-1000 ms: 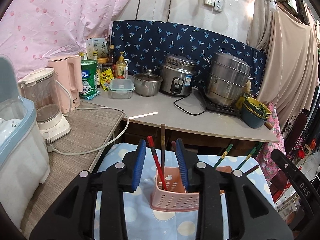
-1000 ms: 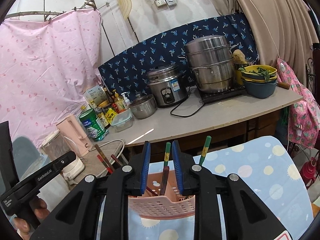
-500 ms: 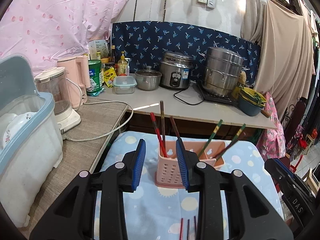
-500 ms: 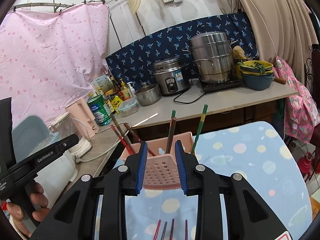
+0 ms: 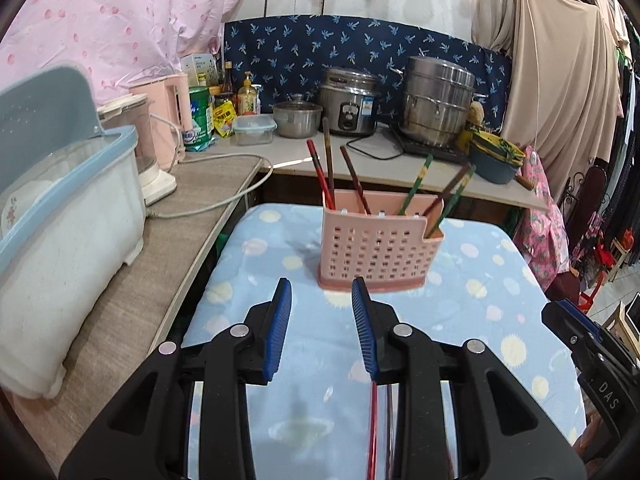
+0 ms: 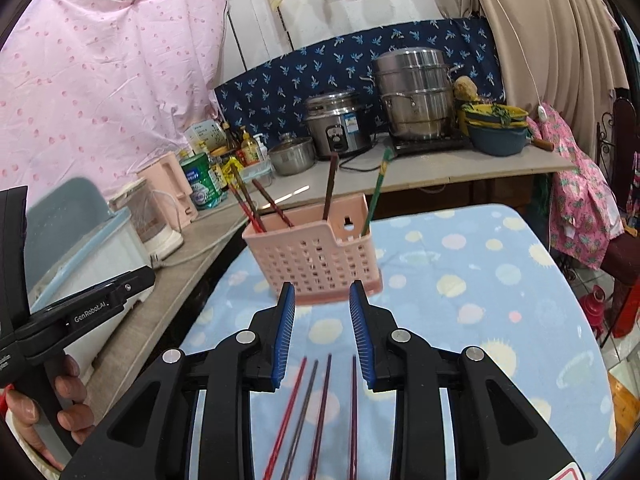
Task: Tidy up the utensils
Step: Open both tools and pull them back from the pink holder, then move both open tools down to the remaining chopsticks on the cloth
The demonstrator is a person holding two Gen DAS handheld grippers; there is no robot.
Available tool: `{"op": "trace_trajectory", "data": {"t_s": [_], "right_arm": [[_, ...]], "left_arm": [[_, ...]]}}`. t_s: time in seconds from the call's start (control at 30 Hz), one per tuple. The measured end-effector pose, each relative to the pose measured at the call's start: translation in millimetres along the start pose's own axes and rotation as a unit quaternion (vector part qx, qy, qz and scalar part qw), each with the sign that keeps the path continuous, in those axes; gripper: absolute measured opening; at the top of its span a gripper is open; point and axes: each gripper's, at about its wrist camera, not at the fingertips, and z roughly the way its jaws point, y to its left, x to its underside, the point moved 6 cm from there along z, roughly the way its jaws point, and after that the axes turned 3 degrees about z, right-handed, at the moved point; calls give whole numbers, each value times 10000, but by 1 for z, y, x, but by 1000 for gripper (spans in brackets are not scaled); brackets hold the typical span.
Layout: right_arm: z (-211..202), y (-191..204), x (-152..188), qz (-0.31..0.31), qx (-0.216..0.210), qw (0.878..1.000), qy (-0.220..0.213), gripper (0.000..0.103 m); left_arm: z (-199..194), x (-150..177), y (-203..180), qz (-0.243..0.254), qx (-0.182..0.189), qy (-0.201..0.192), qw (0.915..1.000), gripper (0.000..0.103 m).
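left gripper [image 5: 321, 288]: jaws parted, empty | right gripper [image 6: 322, 294]: jaws parted, empty | pink utensil basket [image 6: 314, 255]: just beyond both grippers' tips, chopsticks upright inside | loose chopsticks [image 6: 320, 408]: flat on the blue cloth [image 6: 480, 288] under right gripper

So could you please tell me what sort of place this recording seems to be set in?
Most likely a lived-in home kitchen: a steel rice cooker and a stacked steel steamer pot stand on the grey countertop, and a pink perforated plastic utensil basket holds chopsticks nearby.
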Motion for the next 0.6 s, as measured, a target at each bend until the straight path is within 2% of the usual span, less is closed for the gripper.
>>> {"op": "trace_trajectory", "data": {"t_s": [0.6], "right_arm": [[-20,-17,124,-205,379,9950,902,28]], "left_arm": [[-1,116,6,55,113,937,9955,30]]}}
